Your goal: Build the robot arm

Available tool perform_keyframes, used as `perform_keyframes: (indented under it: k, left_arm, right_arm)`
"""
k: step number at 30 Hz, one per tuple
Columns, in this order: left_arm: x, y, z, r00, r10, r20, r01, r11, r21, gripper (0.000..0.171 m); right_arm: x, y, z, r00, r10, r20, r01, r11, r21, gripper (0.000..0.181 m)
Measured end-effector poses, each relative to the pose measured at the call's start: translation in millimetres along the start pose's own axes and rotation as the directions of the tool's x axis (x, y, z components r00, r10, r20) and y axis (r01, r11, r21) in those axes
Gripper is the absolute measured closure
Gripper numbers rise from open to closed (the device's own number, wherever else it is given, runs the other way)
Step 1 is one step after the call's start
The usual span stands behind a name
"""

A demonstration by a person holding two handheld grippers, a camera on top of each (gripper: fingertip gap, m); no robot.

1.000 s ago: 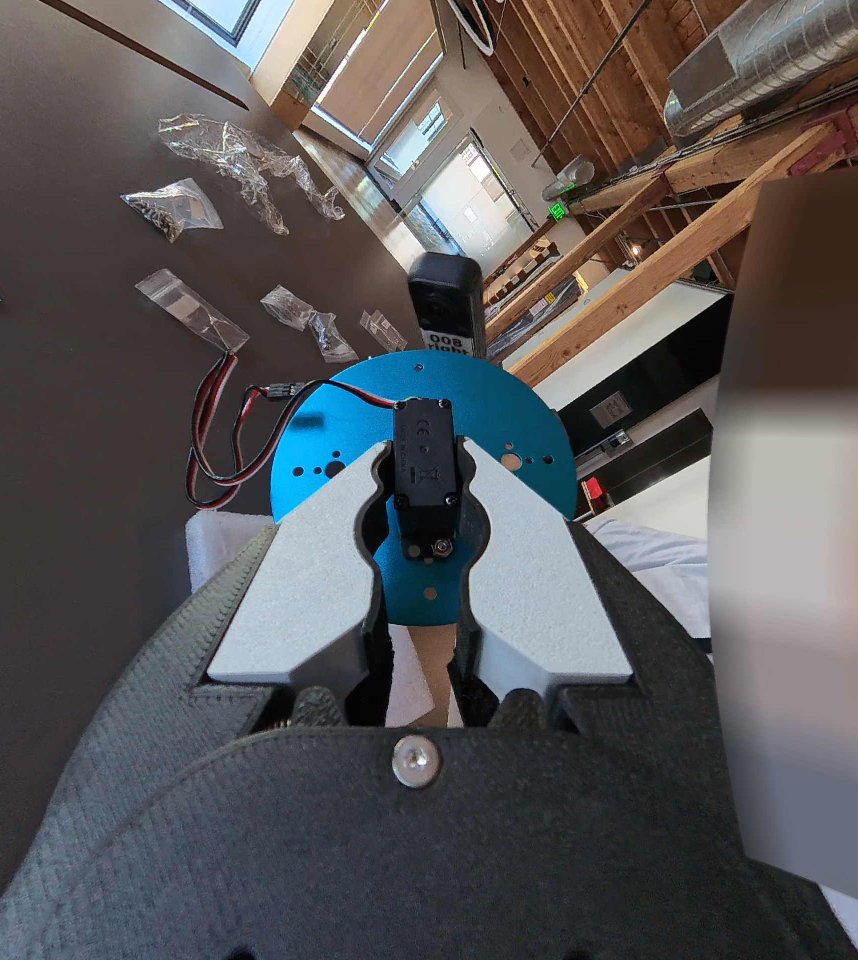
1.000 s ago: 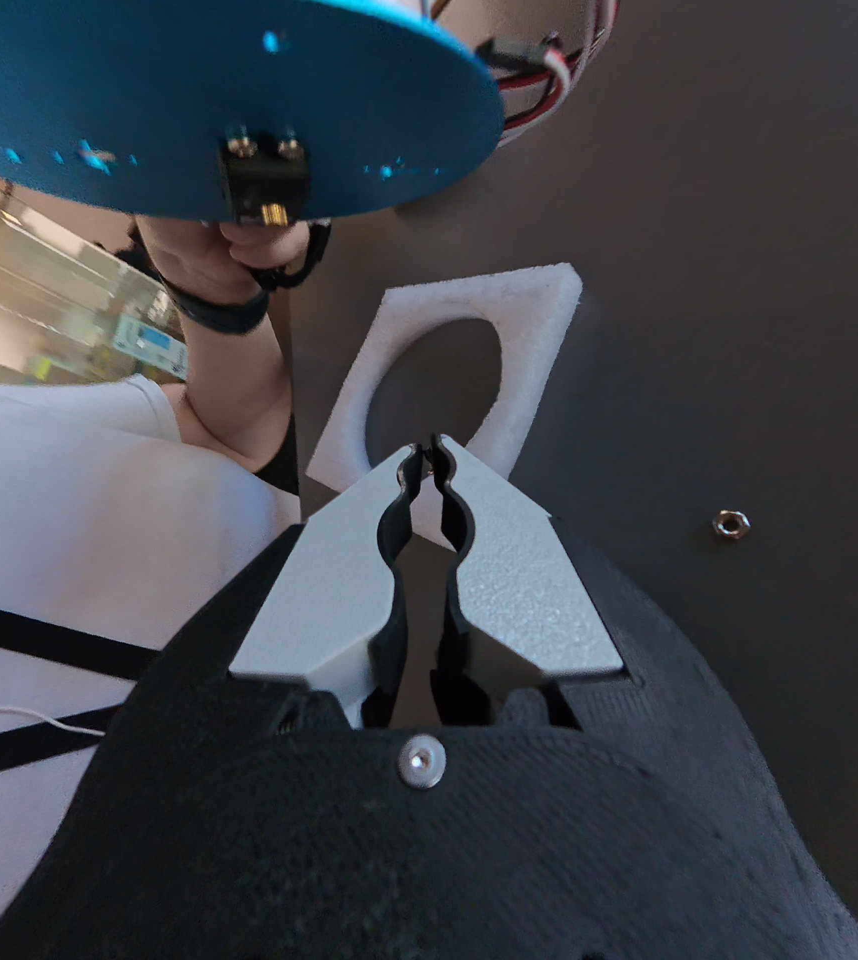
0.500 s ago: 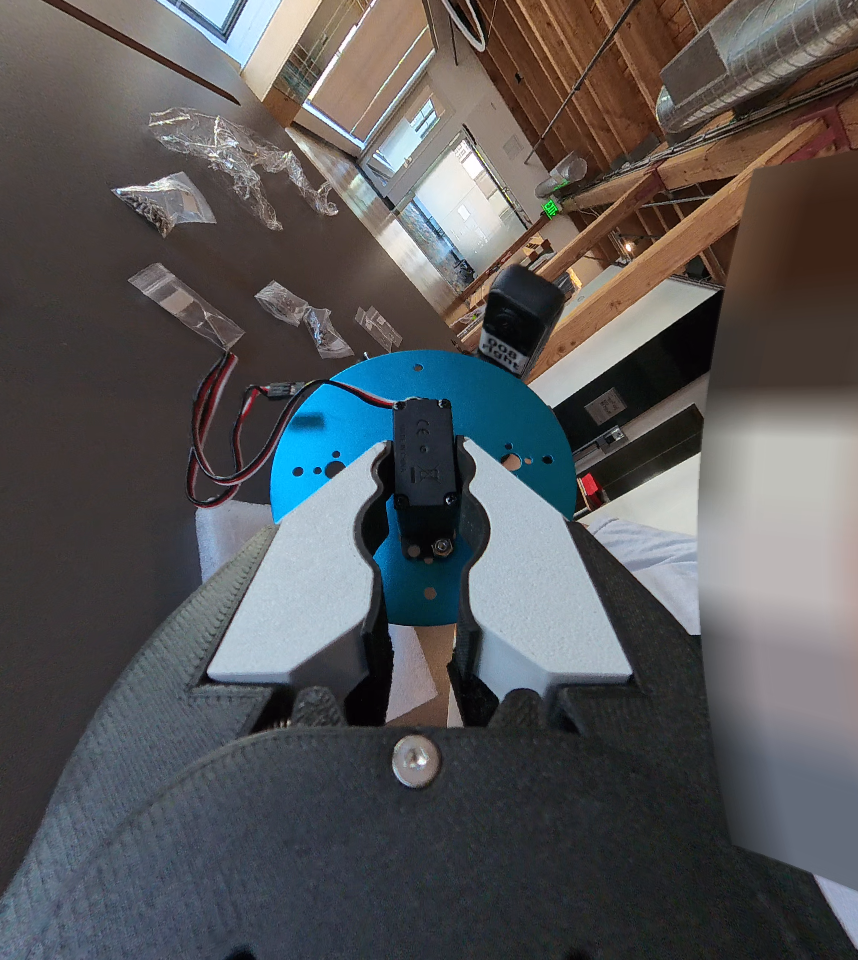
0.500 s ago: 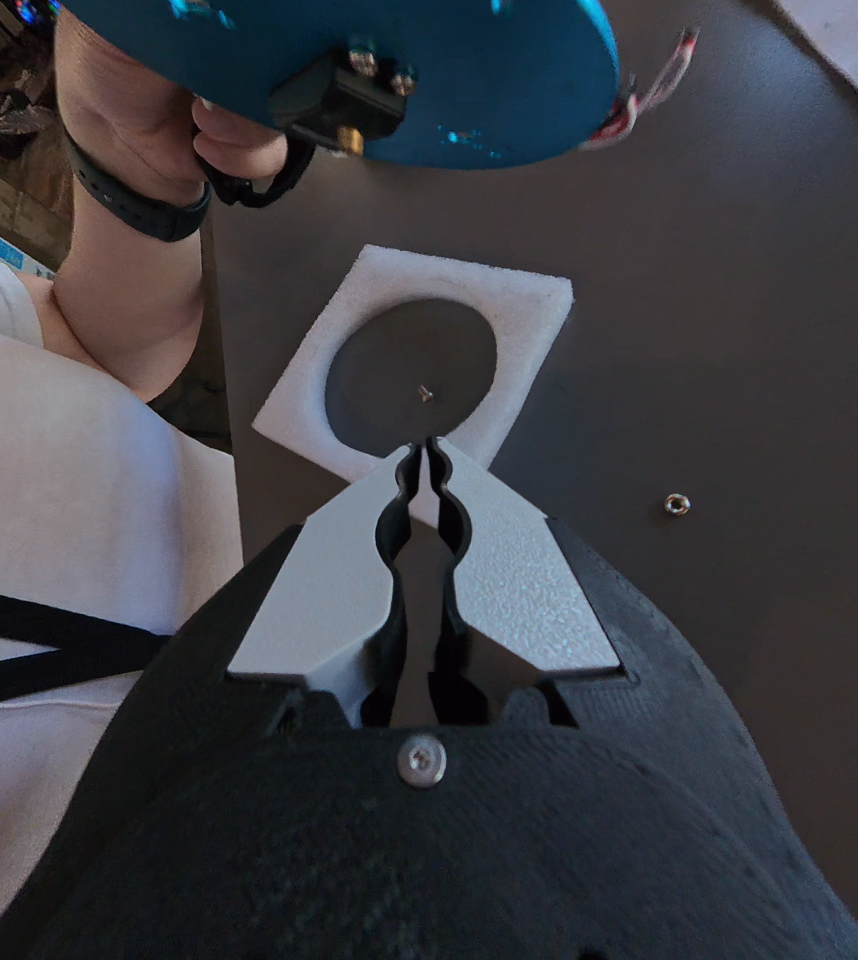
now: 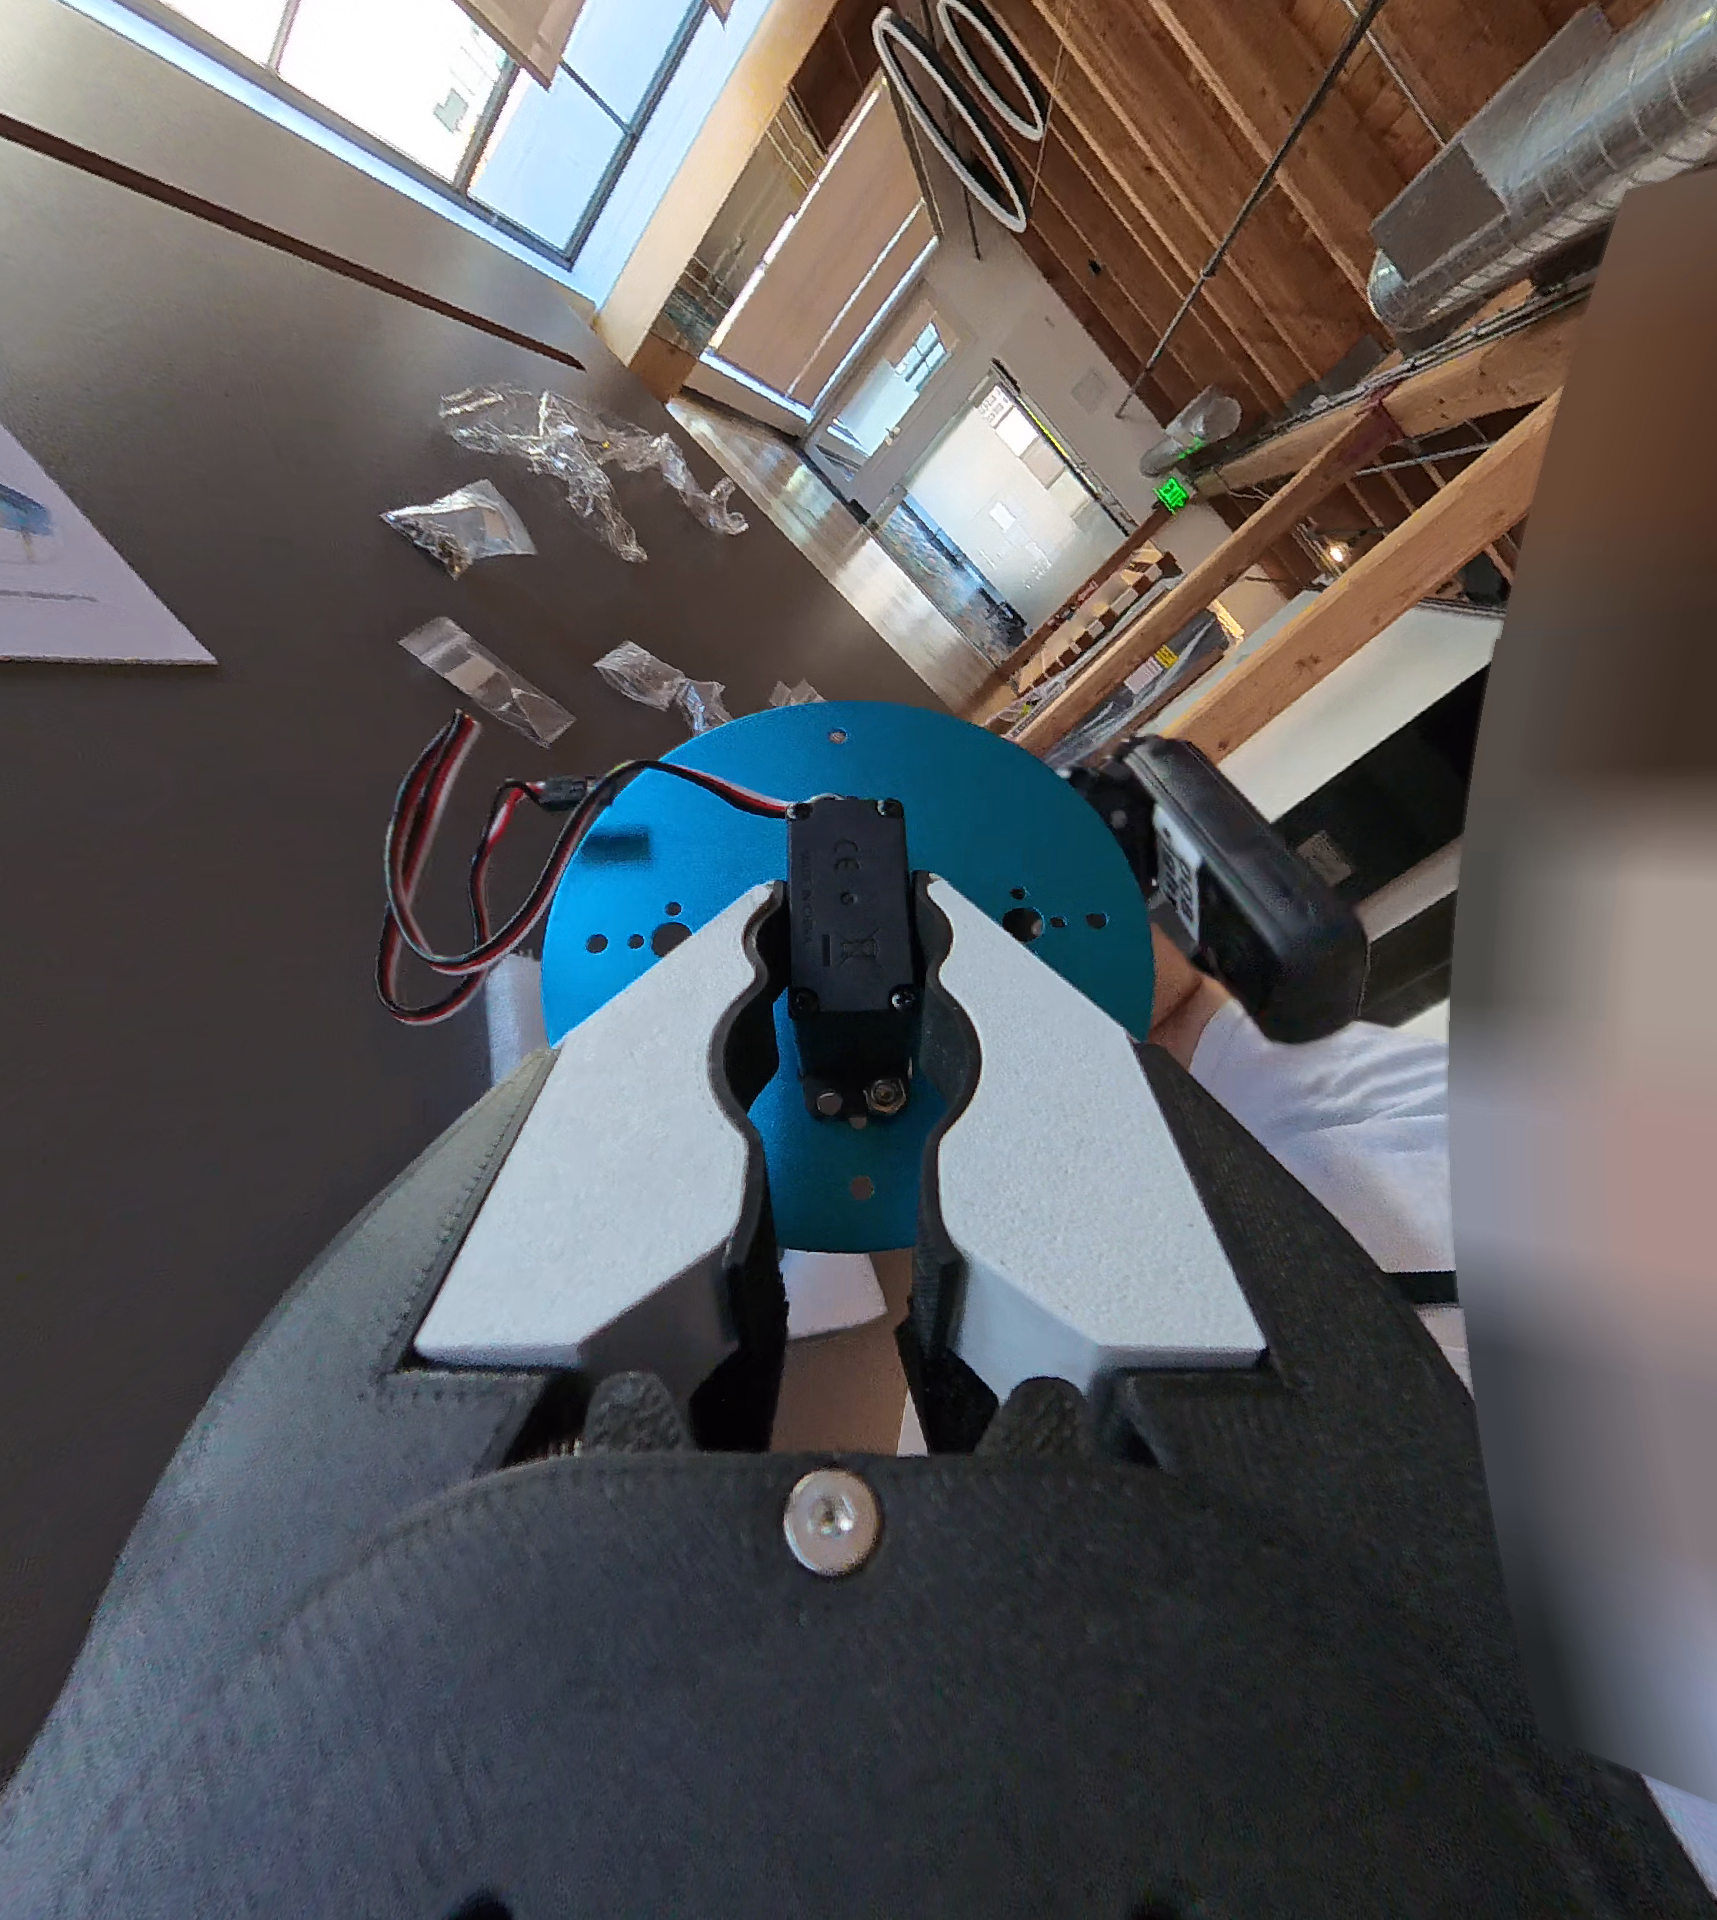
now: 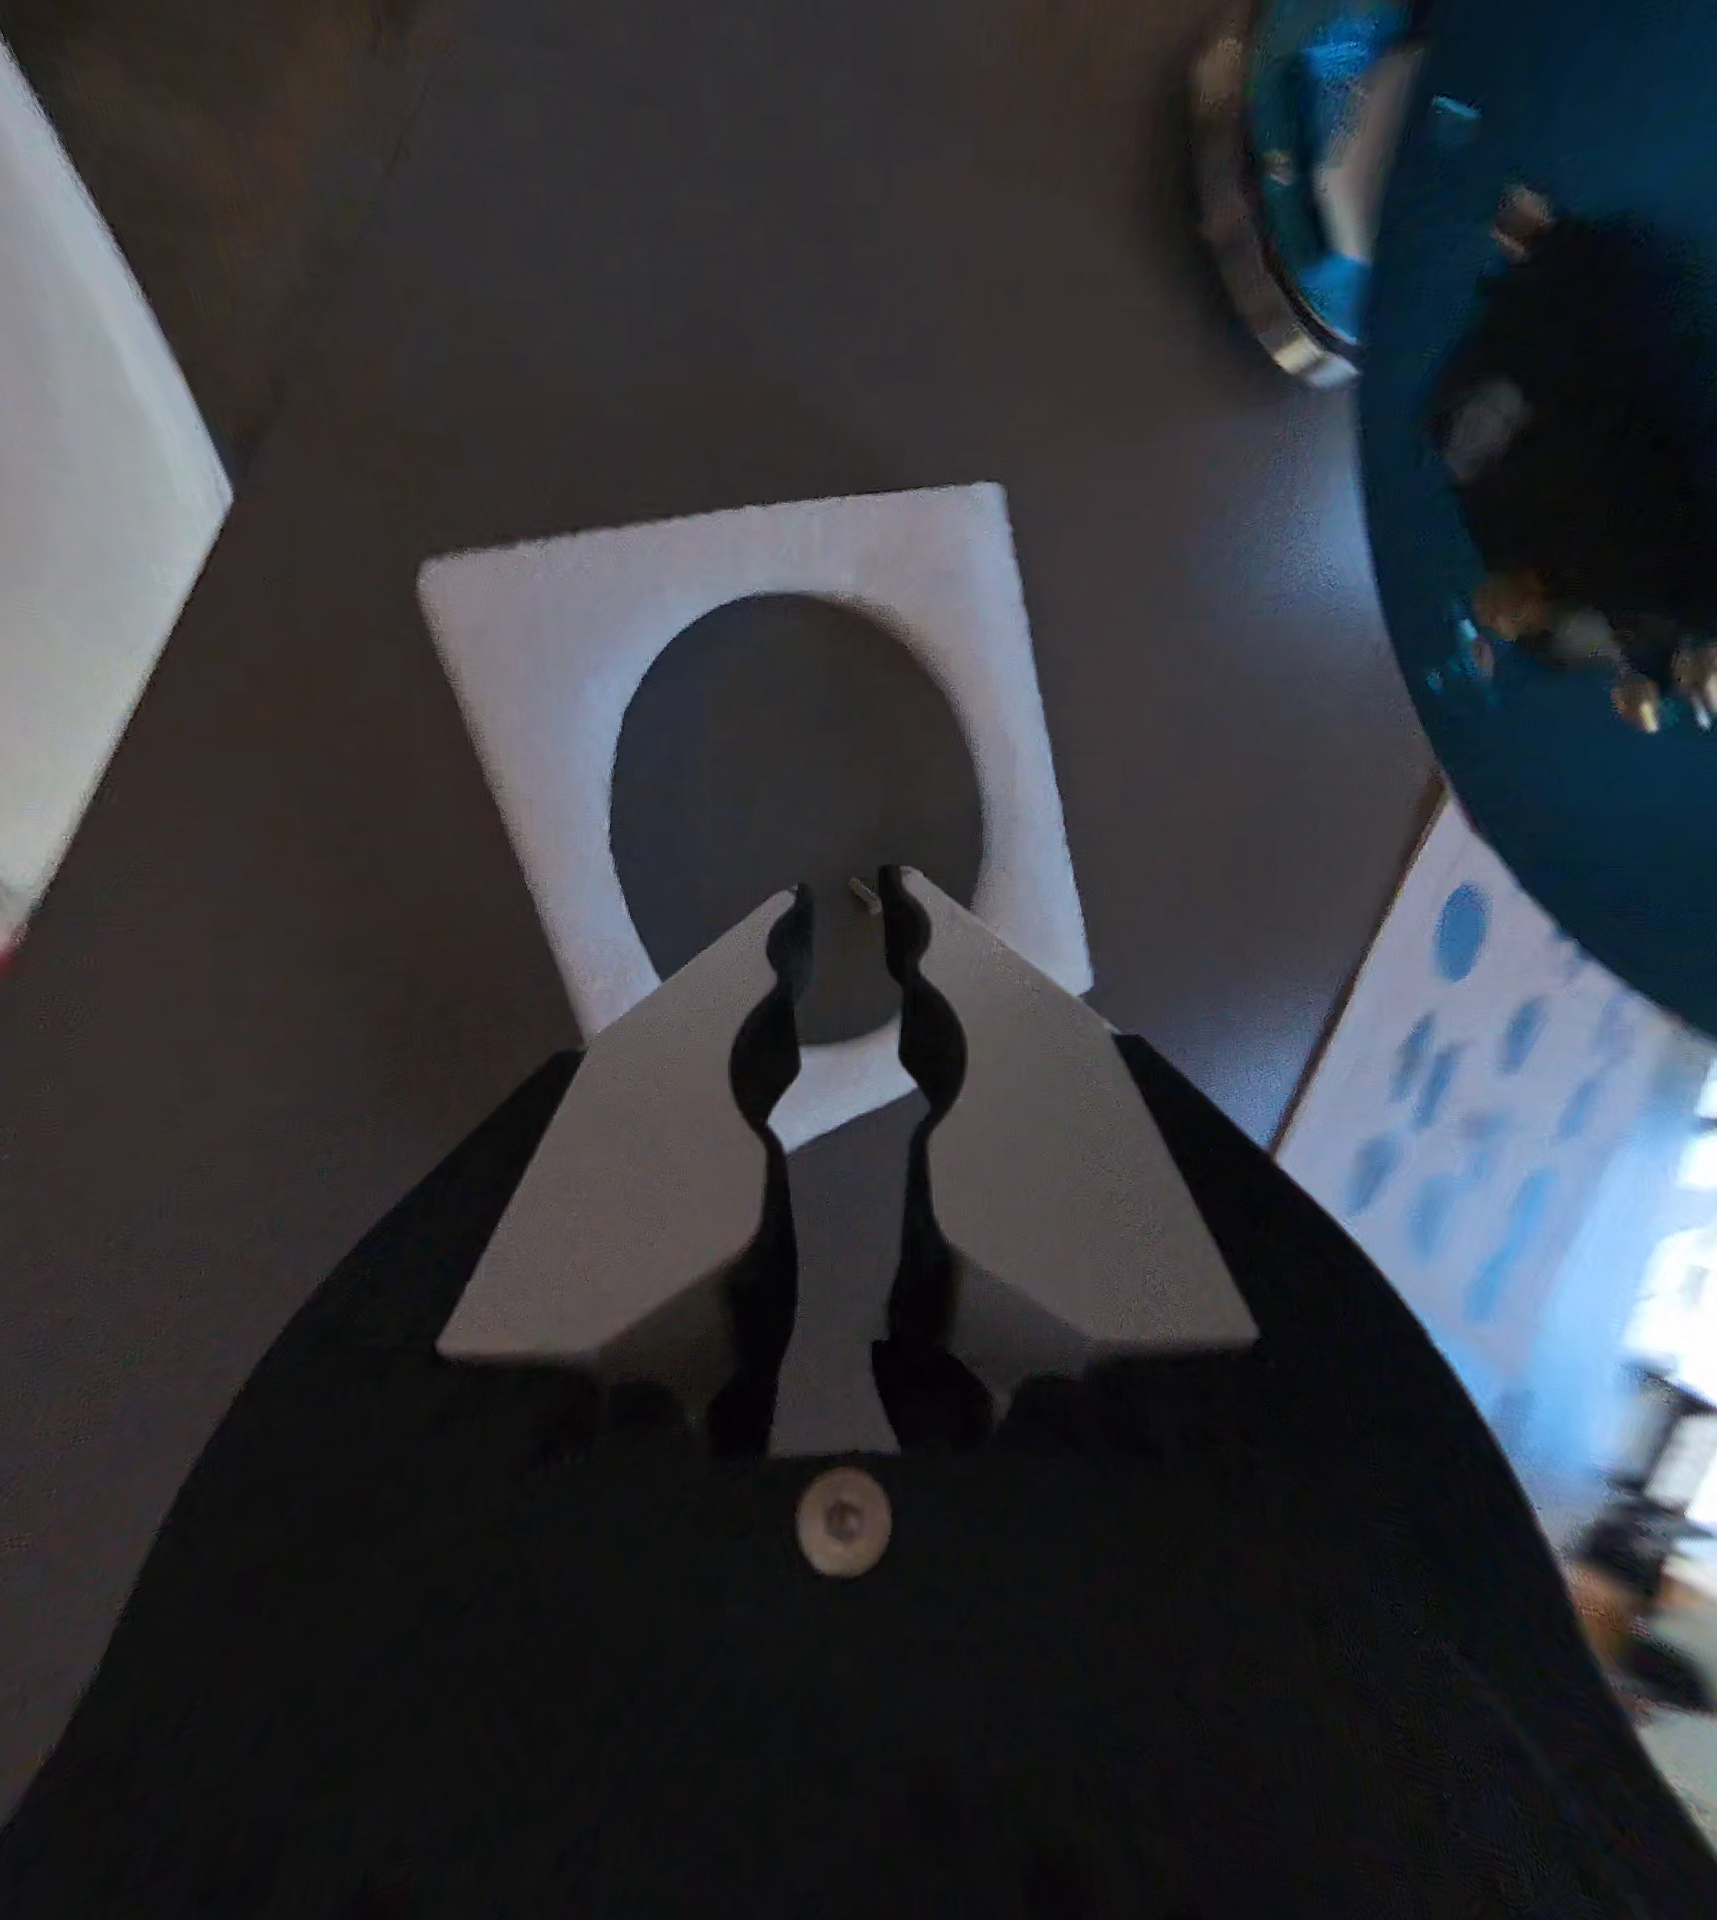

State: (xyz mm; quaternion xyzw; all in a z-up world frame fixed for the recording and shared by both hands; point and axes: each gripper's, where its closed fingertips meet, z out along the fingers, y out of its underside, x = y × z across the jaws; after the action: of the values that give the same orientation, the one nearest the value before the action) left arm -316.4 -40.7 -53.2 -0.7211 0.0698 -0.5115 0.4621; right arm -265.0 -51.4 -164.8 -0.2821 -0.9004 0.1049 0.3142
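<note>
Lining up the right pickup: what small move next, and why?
Probably ease the right gripper down and slightly right, then close. Its jaws stand slightly apart over the foam cutout, and the tiny screw lies beside the right fingertip, not centred between them.

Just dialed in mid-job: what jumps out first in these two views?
The left gripper is shut on a black servo fixed to a blue disc, held off the dark table, its wires trailing left. The right gripper, slightly open, points at a small screw inside a white foam frame's round cutout.
</note>
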Motion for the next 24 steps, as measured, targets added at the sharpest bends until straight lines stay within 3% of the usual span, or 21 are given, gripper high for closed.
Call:
perform_keyframes:
  k: [3,11,19,24]
  left_arm:
    - [-0.5,-2.1,-14.2,1.0,0.01,0.026,-0.011,1.0,0.023,0.149]
    - [-6.5,0.4,-41.5,0.997,0.007,0.077,-0.012,0.998,0.064,0.149]
    - [-8.6,10.6,-54.1,0.995,-0.018,0.097,0.007,0.994,0.11,0.15]
    - [-4.6,14.3,-55.8,0.994,-0.015,0.104,0.002,0.992,0.123,0.149]
  right_arm:
    - [4.2,-1.2,3.8,0.976,-0.212,0.046,0.215,0.974,-0.075,0.171]
    - [3.5,0.8,19.5,0.859,-0.398,0.321,0.441,0.894,-0.073,0.169]
    - [-2.5,-3.1,31.2,0.782,-0.424,0.456,0.492,0.87,-0.035,0.18]
    - [7.1,-12.4,21.6,0.828,-0.324,0.458,0.368,0.93,-0.008,0.179]
